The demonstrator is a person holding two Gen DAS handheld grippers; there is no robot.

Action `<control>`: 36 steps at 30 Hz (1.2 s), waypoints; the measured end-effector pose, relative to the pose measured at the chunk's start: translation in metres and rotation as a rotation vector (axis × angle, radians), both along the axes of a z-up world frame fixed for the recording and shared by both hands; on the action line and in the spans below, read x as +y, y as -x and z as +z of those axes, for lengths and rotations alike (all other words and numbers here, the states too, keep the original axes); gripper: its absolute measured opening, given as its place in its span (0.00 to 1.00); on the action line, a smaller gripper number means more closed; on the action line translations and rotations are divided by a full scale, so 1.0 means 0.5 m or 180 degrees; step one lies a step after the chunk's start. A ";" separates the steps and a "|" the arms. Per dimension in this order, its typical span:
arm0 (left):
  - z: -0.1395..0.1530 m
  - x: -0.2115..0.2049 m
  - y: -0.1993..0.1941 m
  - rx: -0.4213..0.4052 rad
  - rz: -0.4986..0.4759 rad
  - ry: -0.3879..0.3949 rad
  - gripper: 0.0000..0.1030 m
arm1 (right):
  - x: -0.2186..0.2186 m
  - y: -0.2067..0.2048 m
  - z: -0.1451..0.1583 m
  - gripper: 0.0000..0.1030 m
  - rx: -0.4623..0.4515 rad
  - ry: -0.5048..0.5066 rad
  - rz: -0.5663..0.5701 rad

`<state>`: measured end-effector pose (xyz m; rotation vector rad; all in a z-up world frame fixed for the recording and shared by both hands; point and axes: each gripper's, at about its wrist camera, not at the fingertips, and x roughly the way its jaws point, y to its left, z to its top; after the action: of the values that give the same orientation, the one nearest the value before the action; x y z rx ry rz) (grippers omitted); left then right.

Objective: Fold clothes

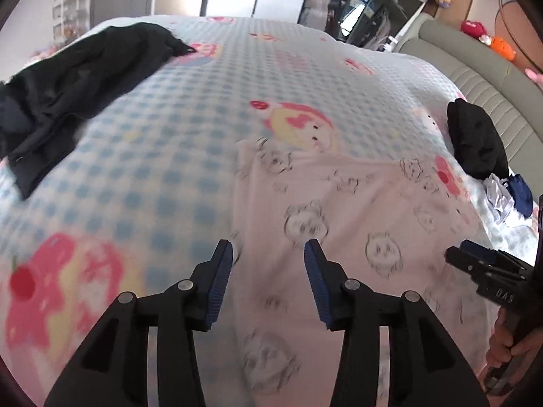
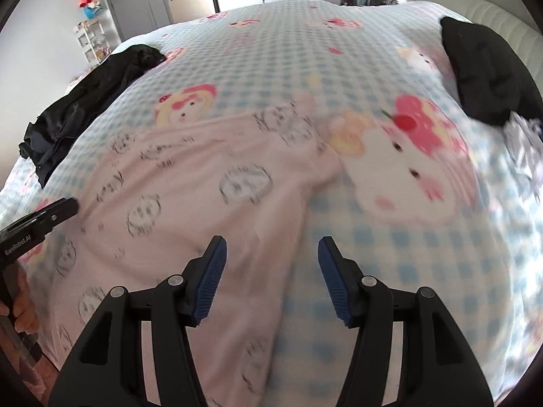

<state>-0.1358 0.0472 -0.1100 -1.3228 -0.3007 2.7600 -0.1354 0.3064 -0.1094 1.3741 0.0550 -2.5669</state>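
A pale pink garment (image 1: 356, 224) printed with small cartoon faces lies spread on the bed; in the right wrist view the pink garment (image 2: 190, 190) fills the lower left. My left gripper (image 1: 268, 247) hovers open over its left edge, nothing between the fingers. My right gripper (image 2: 272, 244) is open above the garment's right edge, where it meets the checked bedcover (image 2: 390, 271). The right gripper (image 1: 482, 264) also shows at the left wrist view's right side, and the left gripper (image 2: 40, 217) at the right wrist view's left edge. Both views are motion-blurred.
A long black garment (image 1: 68, 91) lies at the bed's far left. A black bundle (image 1: 475, 142) and a white-and-blue cloth (image 1: 509, 196) sit by the grey headboard (image 1: 475, 68) on the right. A person's hand (image 1: 509, 349) holds the right gripper. Shelves and doors stand beyond the bed.
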 end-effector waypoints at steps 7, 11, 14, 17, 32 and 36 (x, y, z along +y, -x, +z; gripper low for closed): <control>-0.013 -0.002 0.081 0.0001 -0.0054 -0.0022 0.36 | -0.018 0.053 0.002 0.56 -0.0002 -0.0050 0.0008; -0.021 -0.004 0.086 -0.0029 -0.0089 -0.0064 0.27 | -0.011 0.082 -0.019 0.56 -0.0095 -0.0058 -0.0081; -0.017 -0.006 0.073 0.0047 -0.0127 -0.0176 0.24 | -0.008 0.086 -0.034 0.56 -0.0157 -0.0022 -0.0114; -0.011 -0.004 0.061 0.0093 -0.0185 -0.0165 0.23 | -0.010 0.084 -0.044 0.56 -0.0173 -0.0035 -0.0130; 0.004 0.009 0.043 0.0153 -0.0089 0.0321 0.01 | 0.001 0.082 -0.035 0.56 -0.0016 -0.0110 -0.0253; -0.042 -0.019 0.058 -0.0102 0.0010 0.0271 0.01 | 0.025 0.097 -0.064 0.57 -0.0166 -0.0173 -0.0333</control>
<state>-0.1648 0.0378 -0.1310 -1.3881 -0.1889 2.7856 -0.1838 0.3188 -0.1413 1.5008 0.0456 -2.6309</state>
